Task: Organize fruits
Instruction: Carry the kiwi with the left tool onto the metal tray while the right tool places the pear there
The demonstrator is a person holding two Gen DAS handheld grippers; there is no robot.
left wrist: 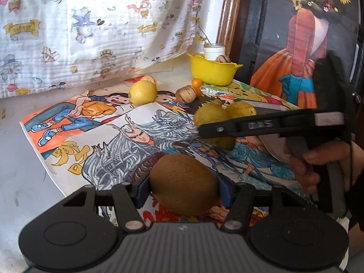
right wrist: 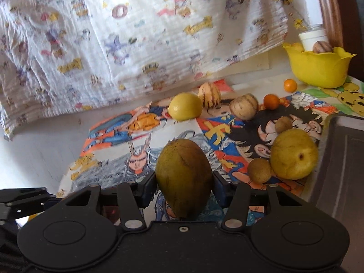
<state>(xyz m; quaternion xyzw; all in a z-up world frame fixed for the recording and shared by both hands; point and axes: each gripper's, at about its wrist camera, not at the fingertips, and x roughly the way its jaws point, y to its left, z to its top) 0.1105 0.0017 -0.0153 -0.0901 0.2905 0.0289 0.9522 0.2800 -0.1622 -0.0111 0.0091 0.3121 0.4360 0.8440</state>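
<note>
Kiwi is sitting pinched between the jaws of the left gripper, raised over the drawing-covered table; carrying it level toward the yellow bowl at the far edge looks wisest, since the right gripper is crossing ahead. In the right view, that gripper is clamping a mango, with a pear and a grey tray crowding its right.
</note>
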